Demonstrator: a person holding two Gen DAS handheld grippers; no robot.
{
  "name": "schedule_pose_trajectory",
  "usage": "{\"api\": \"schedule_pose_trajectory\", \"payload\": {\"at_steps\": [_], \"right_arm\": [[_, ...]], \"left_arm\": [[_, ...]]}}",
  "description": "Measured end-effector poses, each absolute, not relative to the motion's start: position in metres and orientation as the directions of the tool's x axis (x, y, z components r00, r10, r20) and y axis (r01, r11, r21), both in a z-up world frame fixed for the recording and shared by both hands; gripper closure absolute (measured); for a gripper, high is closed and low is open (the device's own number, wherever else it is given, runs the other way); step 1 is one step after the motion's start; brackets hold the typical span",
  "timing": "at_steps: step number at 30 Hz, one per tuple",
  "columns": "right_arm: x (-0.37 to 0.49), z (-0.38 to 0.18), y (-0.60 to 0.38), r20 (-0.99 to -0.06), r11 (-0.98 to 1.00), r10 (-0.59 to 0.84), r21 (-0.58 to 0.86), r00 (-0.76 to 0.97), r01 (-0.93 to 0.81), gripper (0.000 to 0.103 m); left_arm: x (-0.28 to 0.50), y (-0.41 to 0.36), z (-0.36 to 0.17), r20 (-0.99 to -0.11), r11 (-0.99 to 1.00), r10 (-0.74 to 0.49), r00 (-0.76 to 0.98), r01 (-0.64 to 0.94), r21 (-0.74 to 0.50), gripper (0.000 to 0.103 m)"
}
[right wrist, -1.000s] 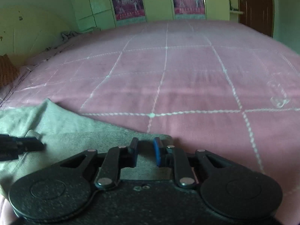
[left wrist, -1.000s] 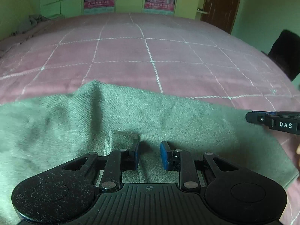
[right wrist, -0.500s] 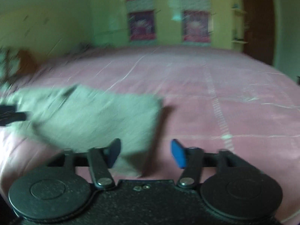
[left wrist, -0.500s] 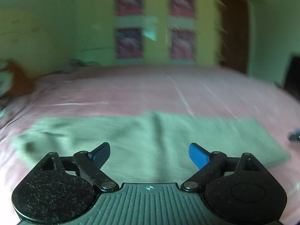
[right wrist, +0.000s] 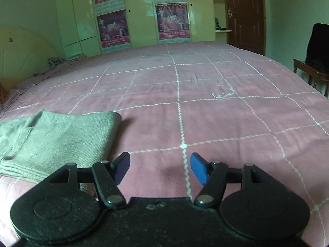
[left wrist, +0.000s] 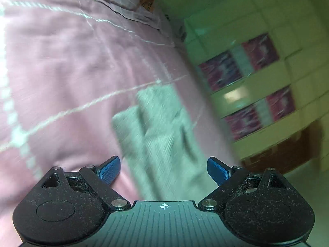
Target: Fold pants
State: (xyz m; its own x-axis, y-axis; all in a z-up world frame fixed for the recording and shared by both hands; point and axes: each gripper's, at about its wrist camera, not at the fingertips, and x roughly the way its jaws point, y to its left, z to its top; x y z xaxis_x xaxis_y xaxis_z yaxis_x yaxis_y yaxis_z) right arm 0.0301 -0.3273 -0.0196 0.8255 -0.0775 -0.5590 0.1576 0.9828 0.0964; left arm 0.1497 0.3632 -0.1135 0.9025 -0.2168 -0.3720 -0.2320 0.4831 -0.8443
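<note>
- The pants [right wrist: 55, 135] lie folded into a flat grey-green slab on the bed [right wrist: 205, 94], near its front edge and left of the right gripper [right wrist: 160, 167]
- In the right wrist view the slab's long axis runs left to right, with a rounded folded corner pointing toward the middle of the bed
- In the tilted, blurred left wrist view the pants [left wrist: 160, 135] stretch away from the left gripper [left wrist: 163, 169], long axis roughly along its fingers
- The cloth is a fine ribbed knit, soft, with stacked layers showing at the near edge
- The bed cover is pink with a white stitched grid, lightly wrinkled
- Left gripper: blue pads spread wide, holding nothing
- Right gripper: pads spread apart over bare cover, just beside the pants and holding nothing
- Glossy green wardrobe [right wrist: 139, 14] with posters stands behind the bed
</note>
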Motion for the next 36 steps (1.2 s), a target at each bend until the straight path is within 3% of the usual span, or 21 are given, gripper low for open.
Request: {"api": "schedule_pose_trajectory", "payload": {"at_steps": [2, 3, 4, 6, 8, 11, 17, 22, 28, 31, 36], "right_arm": [[0.030, -0.016, -0.325, -0.564, 0.980, -0.079, 0.106, 0.822, 0.167, 0.038], [0.031, -0.015, -0.324, -0.564, 0.980, -0.077, 0.108, 0.822, 0.166, 0.038], [0.032, -0.013, -0.322, -0.564, 0.981, -0.077, 0.107, 0.822, 0.165, 0.038], [0.037, -0.010, -0.320, -0.566, 0.982, -0.077, 0.099, 0.821, 0.160, 0.038], [0.040, -0.003, -0.317, -0.557, 0.985, -0.079, 0.085, 0.827, 0.151, 0.038], [0.038, 0.007, -0.317, -0.531, 0.988, -0.081, 0.066, 0.844, 0.136, 0.035], [0.046, -0.003, -0.342, -0.553, 0.979, -0.103, 0.091, 0.827, 0.183, 0.037], [0.040, -0.009, -0.368, -0.545, 0.960, -0.159, 0.111, 0.823, 0.259, 0.037], [0.032, -0.016, -0.406, -0.527, 0.927, -0.197, 0.175, 0.827, 0.332, 0.037], [0.027, -0.024, -0.419, -0.535, 0.911, -0.248, 0.155, 0.808, 0.383, 0.037], [0.013, -0.026, -0.435, -0.485, 0.884, -0.205, 0.280, 0.850, 0.374, 0.032]], "left_arm": [[0.167, 0.360, -0.115, -0.366, 0.495, -0.212, 0.906, -0.223, -0.840, 0.015], [0.171, 0.356, -0.114, -0.394, 0.519, -0.177, 0.902, -0.255, -0.816, 0.056], [0.171, 0.358, -0.116, -0.424, 0.498, -0.152, 0.893, -0.301, -0.813, 0.074], [0.150, 0.358, -0.115, -0.270, 0.427, -0.122, 0.955, -0.195, -0.883, 0.074], [0.129, 0.354, -0.110, -0.190, 0.464, -0.108, 0.976, -0.119, -0.878, 0.074], [0.129, 0.363, -0.147, -0.328, 0.455, -0.111, 0.938, -0.245, -0.856, 0.074], [0.145, 0.350, -0.105, -0.392, 0.573, -0.086, 0.916, -0.276, -0.772, 0.074], [0.142, 0.307, -0.027, -0.319, 0.732, -0.112, 0.941, -0.139, -0.667, 0.074], [0.170, 0.205, 0.064, -0.242, 0.847, -0.255, 0.936, 0.096, -0.522, 0.074], [0.185, 0.140, 0.093, -0.252, 0.886, -0.332, 0.909, 0.210, -0.414, 0.074], [0.198, 0.040, 0.104, -0.336, 0.892, -0.440, 0.833, 0.363, -0.270, 0.074]]}}
